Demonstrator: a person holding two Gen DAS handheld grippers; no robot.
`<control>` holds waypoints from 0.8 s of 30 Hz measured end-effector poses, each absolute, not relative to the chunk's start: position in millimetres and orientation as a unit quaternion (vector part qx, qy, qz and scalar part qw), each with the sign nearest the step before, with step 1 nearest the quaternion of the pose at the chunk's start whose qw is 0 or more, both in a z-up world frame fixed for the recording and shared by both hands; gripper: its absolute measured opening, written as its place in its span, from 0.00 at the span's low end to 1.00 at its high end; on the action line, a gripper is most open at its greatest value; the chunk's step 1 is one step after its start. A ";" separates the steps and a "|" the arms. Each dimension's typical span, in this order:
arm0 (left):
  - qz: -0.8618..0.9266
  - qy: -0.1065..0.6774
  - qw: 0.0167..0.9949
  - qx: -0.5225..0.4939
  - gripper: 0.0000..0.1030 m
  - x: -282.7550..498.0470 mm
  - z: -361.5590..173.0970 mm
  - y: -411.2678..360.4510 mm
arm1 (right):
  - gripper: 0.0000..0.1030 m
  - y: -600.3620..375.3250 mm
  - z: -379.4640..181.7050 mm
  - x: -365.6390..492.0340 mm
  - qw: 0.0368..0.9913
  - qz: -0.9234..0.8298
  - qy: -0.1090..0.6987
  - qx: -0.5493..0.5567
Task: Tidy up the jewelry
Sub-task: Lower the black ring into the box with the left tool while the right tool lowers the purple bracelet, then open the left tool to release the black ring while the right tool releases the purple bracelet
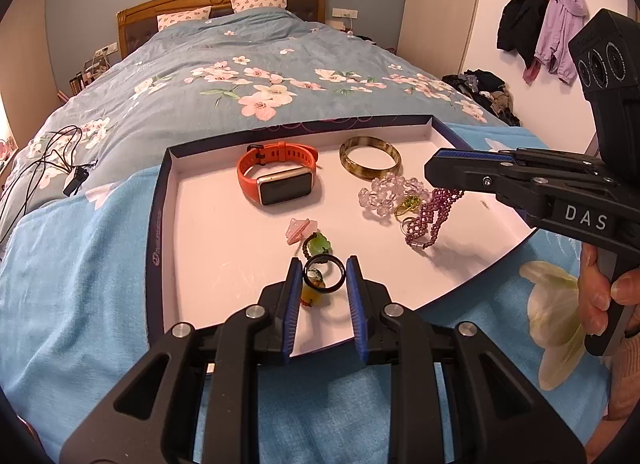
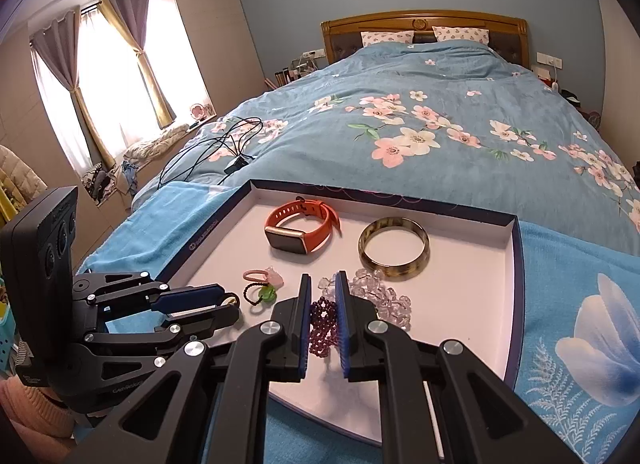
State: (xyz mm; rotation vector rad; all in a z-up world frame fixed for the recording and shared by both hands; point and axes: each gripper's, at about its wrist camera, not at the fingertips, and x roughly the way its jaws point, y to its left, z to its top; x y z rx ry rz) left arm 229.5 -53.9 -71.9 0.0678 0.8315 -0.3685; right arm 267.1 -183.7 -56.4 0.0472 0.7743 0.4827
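Note:
A shallow white tray (image 1: 208, 248) with a dark rim lies on the bed and holds jewelry. My left gripper (image 1: 323, 271) has its jaws around a black ring (image 1: 325, 275), which touches both pads near the tips, just above an amber charm (image 1: 310, 296). My right gripper (image 2: 323, 291) has its jaws closed on the purple bead bracelet (image 2: 322, 328), which hangs from them in the left wrist view (image 1: 434, 215). Also in the tray are an orange smartwatch (image 1: 276, 175), a brown bangle (image 1: 370, 157), a clear bead bracelet (image 1: 384, 191), a green pendant (image 1: 318, 244) and a pink piece (image 1: 299, 231).
The tray rests on a light blue towel (image 1: 80, 272) over a blue floral duvet (image 1: 240, 75). A black cable with a small box (image 1: 76, 179) lies on the duvet left of the tray. Clothes hang on a wall rack (image 1: 544, 23) at the right.

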 end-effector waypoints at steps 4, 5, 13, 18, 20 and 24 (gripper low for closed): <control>-0.176 0.407 0.896 0.033 0.22 232.1 -75.6 -55.0 | 0.10 -181.8 -58.4 271.6 0.897 0.230 0.378 0.018; -0.175 0.409 0.895 0.032 0.22 233.3 -76.9 -54.8 | 0.10 -181.5 -59.1 272.5 0.896 0.230 0.378 0.018; -0.168 0.419 0.892 0.033 0.22 239.6 -84.1 -55.3 | 0.11 -180.3 -66.0 280.0 0.894 0.221 0.388 0.013; -0.167 0.418 0.892 0.032 0.22 240.6 -84.1 -55.9 | 0.12 -179.0 -70.0 283.6 0.893 0.218 0.394 0.011; -0.167 0.420 0.892 0.030 0.22 241.5 -84.0 -55.7 | 0.12 -178.3 -71.5 285.1 0.892 0.216 0.396 0.008; -0.166 0.422 0.891 0.023 0.22 243.9 -83.7 -52.2 | 0.13 -177.1 -74.4 287.2 0.891 0.214 0.400 0.005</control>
